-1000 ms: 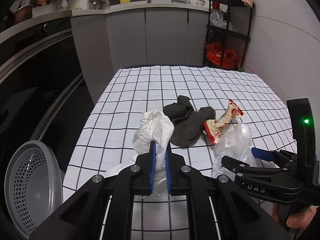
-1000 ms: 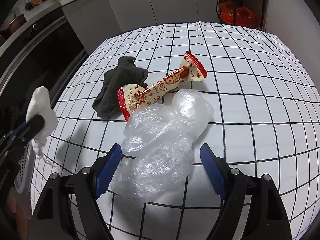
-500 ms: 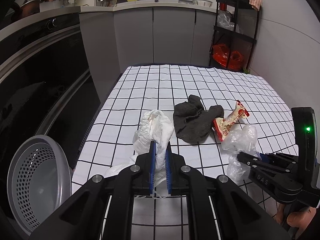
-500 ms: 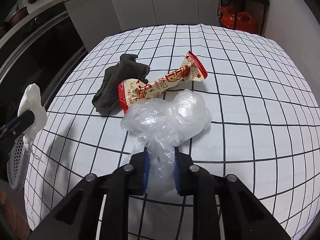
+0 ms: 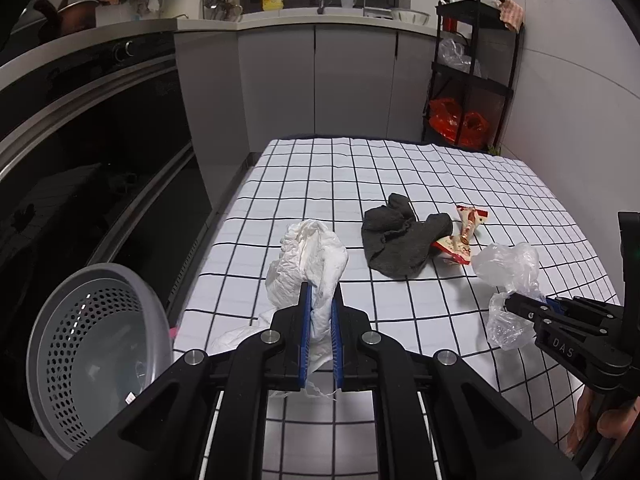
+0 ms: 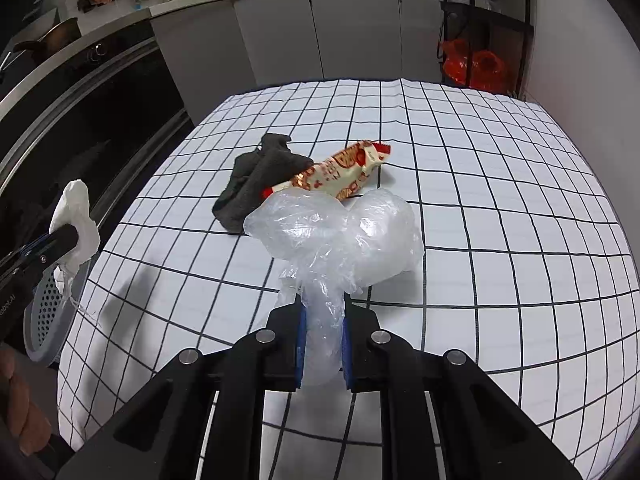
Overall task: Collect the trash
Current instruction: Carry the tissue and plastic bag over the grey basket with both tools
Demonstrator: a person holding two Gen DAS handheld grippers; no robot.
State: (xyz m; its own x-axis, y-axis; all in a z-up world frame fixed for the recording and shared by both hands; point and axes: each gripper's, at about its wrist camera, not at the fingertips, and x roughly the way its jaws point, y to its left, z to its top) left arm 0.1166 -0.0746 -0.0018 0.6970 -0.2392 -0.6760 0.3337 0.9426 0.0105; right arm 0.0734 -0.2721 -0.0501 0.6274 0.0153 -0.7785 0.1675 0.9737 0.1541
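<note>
My left gripper [image 5: 320,300] is shut on a crumpled white tissue [image 5: 308,256] and holds it above the table's near left edge; it also shows in the right wrist view [image 6: 76,220]. My right gripper [image 6: 323,312] is shut on a clear plastic bag [image 6: 340,232], lifted off the table; the bag also shows in the left wrist view [image 5: 508,264]. A red and cream snack wrapper [image 6: 340,172] and a dark grey cloth [image 6: 256,176] lie on the checked tablecloth [image 6: 480,200] beyond the bag.
A grey perforated bin [image 5: 92,344] stands low at the left, beside the table edge. A dark oven front [image 5: 80,160] runs along the left. A black shelf rack [image 5: 472,72] with red bags stands at the back right.
My right gripper closed on the clear plastic bag and lifted it. Both grippers drew back and up from the table. The left still holds the tissue.
</note>
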